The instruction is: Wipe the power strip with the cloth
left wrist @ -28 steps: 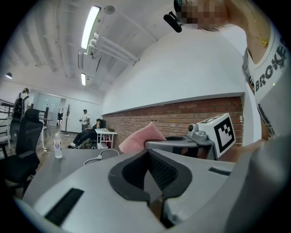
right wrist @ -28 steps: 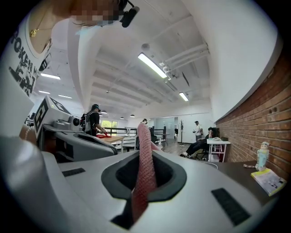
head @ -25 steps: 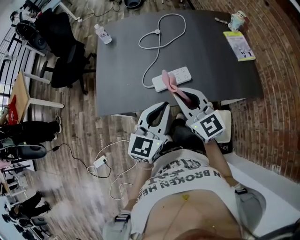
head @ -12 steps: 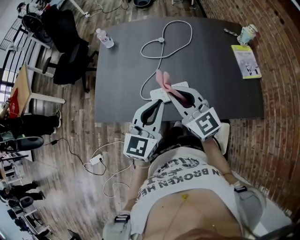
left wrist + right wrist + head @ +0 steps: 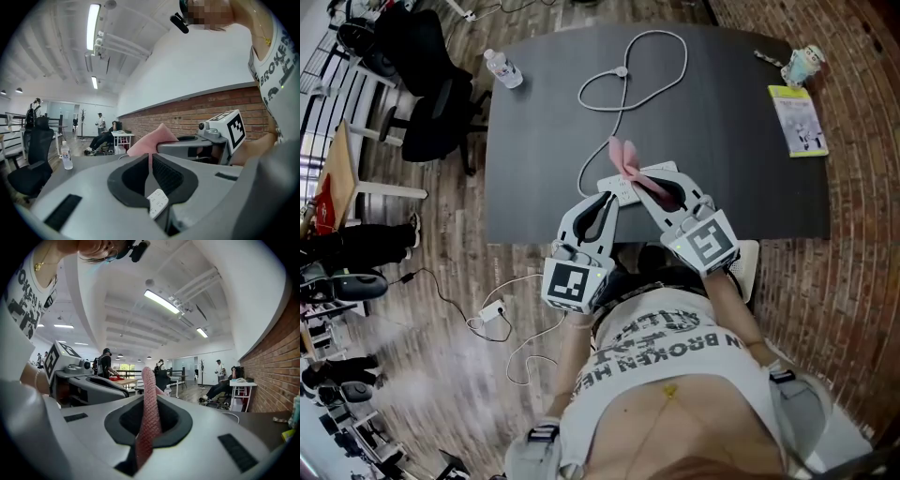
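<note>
Just below the right claw (image 5: 637, 182), which pinches the pink cloth (image 5: 623, 155), lies the power strip (image 5: 621, 188). The left claw (image 5: 612, 202) is closed and empty; wiping seems not yet begun

Pink waffle-textured cloth (image 5: 149, 418), matt dark table (image 5: 544, 122), white plastic power strip (image 5: 613, 185)

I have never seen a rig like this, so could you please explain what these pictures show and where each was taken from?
A person holds a two-jaw hand-held gripper in each hand. One camera on the head looks down; one rides on each gripper, looking along its jaws. On the dark table lie a white power strip with its looped cable, a water bottle, a booklet and a cup. The right hand-held gripper is shut on a pink cloth; the left hand-held gripper is shut and empty.
</note>
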Action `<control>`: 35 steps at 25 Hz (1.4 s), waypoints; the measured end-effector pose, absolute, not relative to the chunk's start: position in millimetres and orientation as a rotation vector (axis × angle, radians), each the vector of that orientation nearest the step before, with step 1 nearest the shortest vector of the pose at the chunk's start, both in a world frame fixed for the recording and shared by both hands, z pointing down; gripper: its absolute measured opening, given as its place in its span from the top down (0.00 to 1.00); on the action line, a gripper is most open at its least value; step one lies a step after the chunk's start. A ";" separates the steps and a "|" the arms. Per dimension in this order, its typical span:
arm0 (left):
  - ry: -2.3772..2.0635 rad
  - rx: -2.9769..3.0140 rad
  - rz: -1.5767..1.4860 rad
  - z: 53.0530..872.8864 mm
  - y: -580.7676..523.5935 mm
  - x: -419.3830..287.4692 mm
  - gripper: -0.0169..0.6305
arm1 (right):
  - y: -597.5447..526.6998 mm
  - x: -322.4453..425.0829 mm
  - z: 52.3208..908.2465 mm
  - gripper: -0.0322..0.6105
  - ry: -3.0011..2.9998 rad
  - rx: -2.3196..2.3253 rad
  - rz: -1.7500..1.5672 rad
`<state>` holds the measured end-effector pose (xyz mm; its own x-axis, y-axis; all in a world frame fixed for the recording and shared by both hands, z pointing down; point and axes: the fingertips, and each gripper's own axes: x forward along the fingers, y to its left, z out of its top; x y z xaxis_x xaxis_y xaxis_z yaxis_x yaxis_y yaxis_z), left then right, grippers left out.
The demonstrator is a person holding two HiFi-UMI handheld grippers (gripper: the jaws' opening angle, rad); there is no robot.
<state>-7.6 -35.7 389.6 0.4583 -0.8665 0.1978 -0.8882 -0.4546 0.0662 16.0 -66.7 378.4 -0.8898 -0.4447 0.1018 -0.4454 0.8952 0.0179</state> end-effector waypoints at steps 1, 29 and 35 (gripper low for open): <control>-1.526 2.544 0.221 395.3 -37.6 -10.7 0.96 | -69.1 15.2 381.3 0.92 -2.947 0.706 0.019; -0.919 2.372 0.812 620.5 -53.3 -61.6 0.70 | -122.6 -22.5 467.8 0.92 -2.654 0.929 0.159; -0.799 2.327 0.981 666.4 -46.6 -55.7 0.59 | -122.2 -30.1 484.6 0.92 -2.620 0.936 0.189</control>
